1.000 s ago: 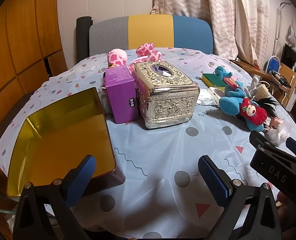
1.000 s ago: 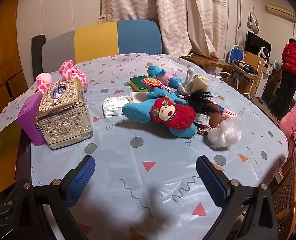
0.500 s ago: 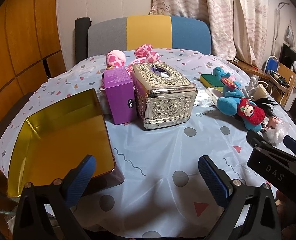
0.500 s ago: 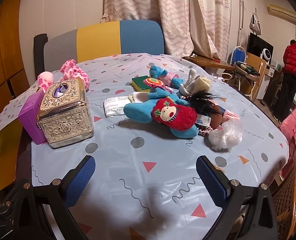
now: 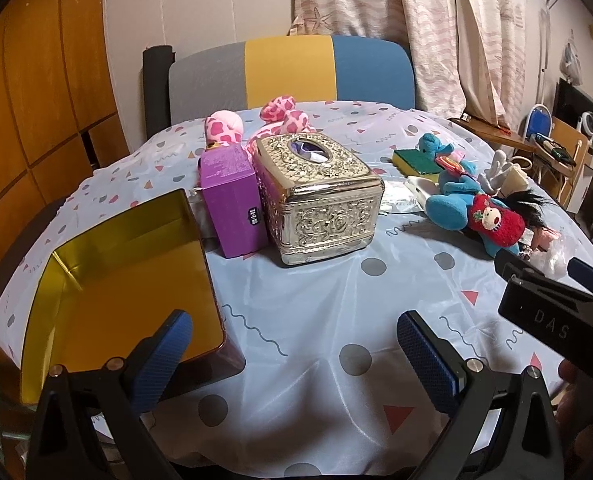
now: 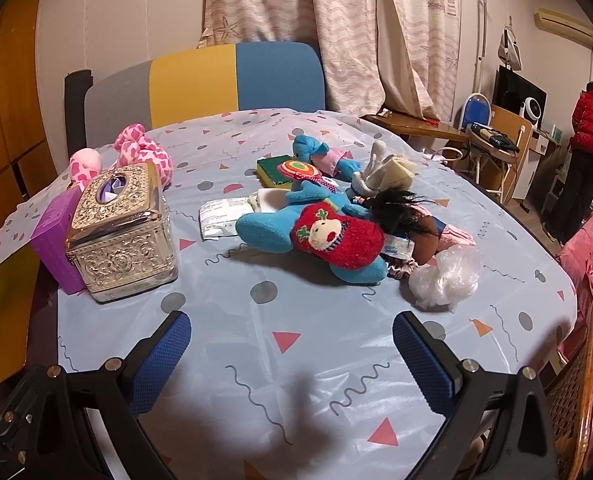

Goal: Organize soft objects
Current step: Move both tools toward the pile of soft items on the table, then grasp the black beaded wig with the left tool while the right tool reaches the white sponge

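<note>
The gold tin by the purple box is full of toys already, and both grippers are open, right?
Not quite. The gold tin is empty; the left wrist view shows only its bare shiny inside. It does sit by the purple box, and the left gripper and right gripper are both open. The toys lie on the table.

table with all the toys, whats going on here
A person holds a two-finger gripper in each hand over the table. Both the left gripper and the right gripper are open and hold nothing. The soft toys, a red plush on a blue plush among them, lie in a heap on the right. A gold tin sits open on the left, nothing in it.
</note>
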Demonstrator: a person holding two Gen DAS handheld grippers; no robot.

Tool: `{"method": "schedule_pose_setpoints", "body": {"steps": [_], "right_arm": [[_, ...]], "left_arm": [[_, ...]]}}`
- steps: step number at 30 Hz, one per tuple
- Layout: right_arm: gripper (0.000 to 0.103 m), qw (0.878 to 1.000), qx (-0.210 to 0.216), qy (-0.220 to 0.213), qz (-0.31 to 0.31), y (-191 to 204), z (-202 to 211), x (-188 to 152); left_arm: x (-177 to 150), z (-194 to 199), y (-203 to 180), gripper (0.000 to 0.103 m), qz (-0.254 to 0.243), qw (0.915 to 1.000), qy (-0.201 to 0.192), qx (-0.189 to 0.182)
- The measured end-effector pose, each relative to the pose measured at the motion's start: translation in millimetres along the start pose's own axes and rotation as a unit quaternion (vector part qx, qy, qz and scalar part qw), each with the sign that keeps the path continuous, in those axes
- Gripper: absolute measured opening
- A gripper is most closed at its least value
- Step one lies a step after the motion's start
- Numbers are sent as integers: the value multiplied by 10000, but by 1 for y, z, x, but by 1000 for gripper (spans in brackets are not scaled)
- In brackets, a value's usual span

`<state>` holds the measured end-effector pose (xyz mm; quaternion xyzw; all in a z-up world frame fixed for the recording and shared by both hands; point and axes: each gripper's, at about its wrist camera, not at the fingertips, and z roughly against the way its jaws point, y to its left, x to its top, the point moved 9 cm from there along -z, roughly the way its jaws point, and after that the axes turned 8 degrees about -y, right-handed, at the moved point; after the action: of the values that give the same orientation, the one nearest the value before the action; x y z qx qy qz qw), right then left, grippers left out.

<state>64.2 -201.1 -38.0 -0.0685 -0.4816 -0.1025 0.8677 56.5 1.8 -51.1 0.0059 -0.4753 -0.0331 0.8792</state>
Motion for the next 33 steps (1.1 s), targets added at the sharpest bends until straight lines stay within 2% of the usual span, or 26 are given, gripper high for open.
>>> {"method": "schedule_pose_setpoints", "body": {"steps": [6,14,21,24,33], "right_arm": [[103,10000,-65,-24,47,-14,-6,9],[103,9998,-106,29,157,-47,-23,32],[103,9986,157,495,-82,-98,-54,48],[103,9991,-75,404,-144,-126,-61,54],[103,9962,-84,197,-840,-179,-76,54]], "left_arm": [[1,0,-6,103,-121,9999,-22,-101],[3,-5,-24,103,-53,9974,65,-716],[6,-15,-49,103,-317,9940,283,-1004],[10,-17,-59,103,-486,9928,259,-1066],[4,-28,-84,103,-675,9873,485,-1351]]}}
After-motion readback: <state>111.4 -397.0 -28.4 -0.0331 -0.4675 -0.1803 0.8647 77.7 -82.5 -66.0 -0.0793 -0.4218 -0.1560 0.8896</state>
